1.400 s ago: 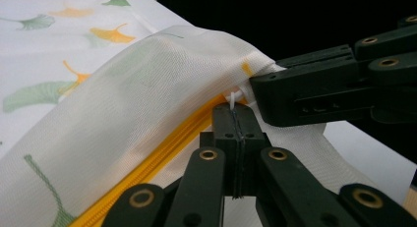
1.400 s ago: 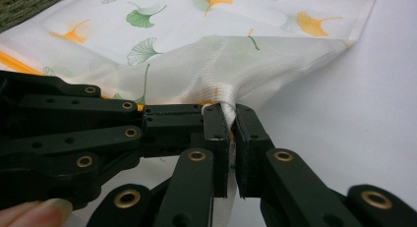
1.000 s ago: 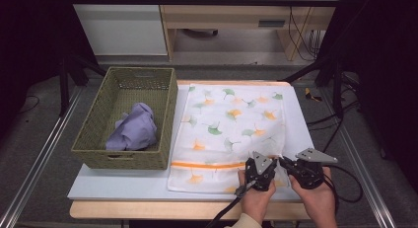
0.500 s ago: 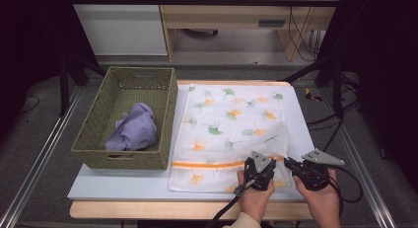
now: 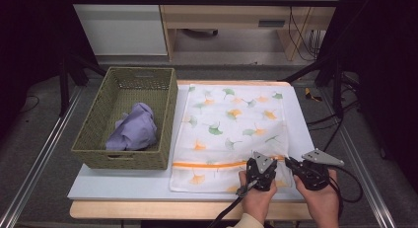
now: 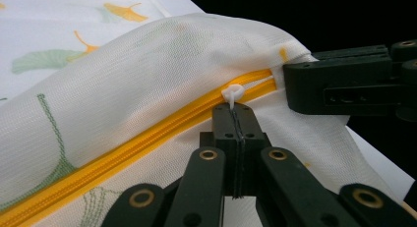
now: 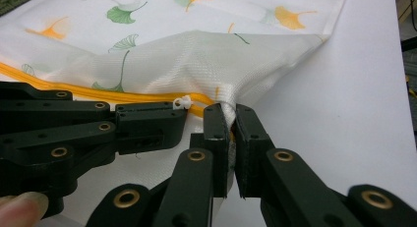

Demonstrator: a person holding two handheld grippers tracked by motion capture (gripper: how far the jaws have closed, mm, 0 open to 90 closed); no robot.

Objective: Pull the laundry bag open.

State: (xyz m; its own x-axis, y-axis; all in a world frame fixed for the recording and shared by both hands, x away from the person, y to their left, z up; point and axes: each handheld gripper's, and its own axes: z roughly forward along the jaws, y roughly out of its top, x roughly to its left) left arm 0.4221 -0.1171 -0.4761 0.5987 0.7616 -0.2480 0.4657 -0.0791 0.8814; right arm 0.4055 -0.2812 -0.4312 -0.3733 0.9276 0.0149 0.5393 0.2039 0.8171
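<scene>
A: Where's the mesh laundry bag (image 5: 231,134) at?

B: Near the worktop's (image 5: 123,186) front-right corner. Your left gripper (image 6: 233,109) fingers pinch the zipper pull (image 6: 232,93), your right gripper (image 7: 229,120) fingers clamp the bag's corner. Zipper looks fully shut, so unzipping's all ahead.

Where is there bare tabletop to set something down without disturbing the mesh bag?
Two strips of white tabletop are bare: near the front edge, below the basket and left of the mesh bag, and a narrow one right of the bag. It is crowded at the bag's near right corner, where the left gripper and right gripper work.
</scene>
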